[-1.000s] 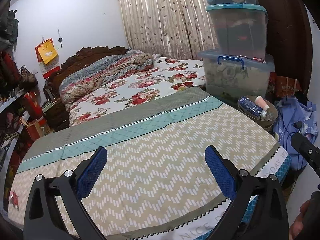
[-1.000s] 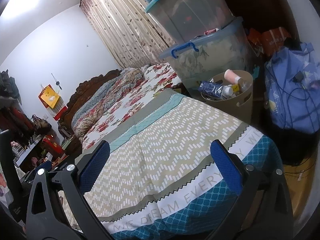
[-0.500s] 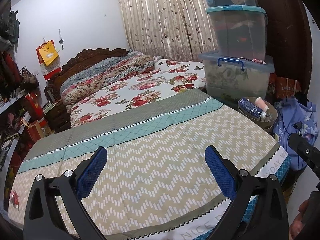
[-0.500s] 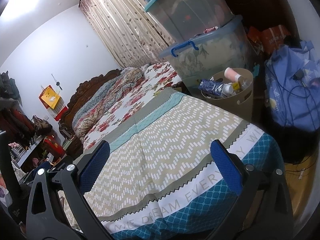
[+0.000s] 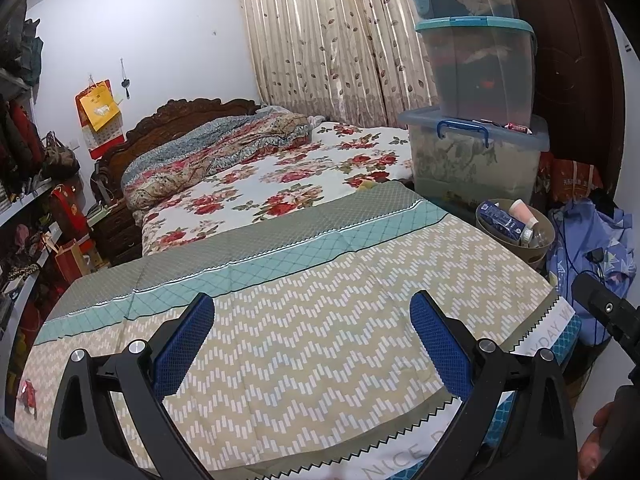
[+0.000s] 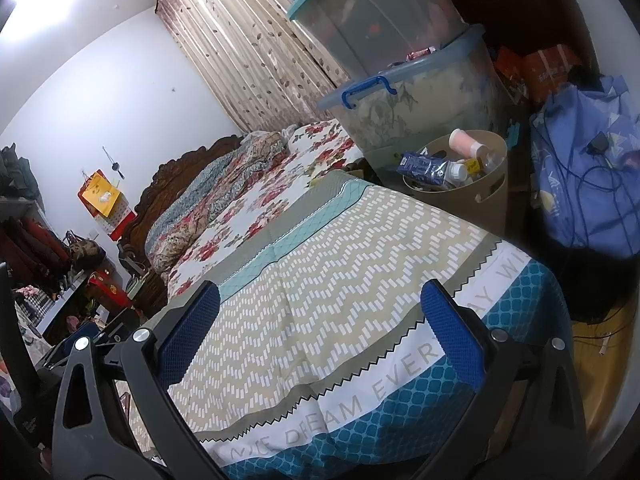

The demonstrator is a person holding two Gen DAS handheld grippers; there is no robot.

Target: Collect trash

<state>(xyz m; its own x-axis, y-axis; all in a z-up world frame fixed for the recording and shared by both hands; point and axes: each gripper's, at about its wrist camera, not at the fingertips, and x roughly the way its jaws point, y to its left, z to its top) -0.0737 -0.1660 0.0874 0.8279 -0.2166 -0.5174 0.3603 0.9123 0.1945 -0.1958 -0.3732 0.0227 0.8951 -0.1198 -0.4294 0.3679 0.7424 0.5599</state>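
Observation:
A tan waste bin [image 5: 516,226] stands past the far right corner of the patterned cloth; it also shows in the right wrist view [image 6: 460,176]. It holds a blue carton [image 6: 420,166], a pink tube [image 6: 464,142] and clear bottles. A small red scrap [image 5: 27,392] lies at the cloth's left edge. My left gripper [image 5: 312,344] is open and empty above the near part of the cloth. My right gripper [image 6: 320,340] is open and empty above the cloth's near right edge.
The chevron cloth [image 5: 300,332] covers a flat surface joined to a floral bed [image 5: 280,176]. Stacked clear storage boxes [image 5: 476,112] stand behind the bin. A blue bag with cables [image 6: 588,168] sits at the right. Shelves with bags [image 5: 36,200] line the left wall.
Both views have shifted slightly; the room sits a little lower in the left wrist view. Both grippers stay open and empty.

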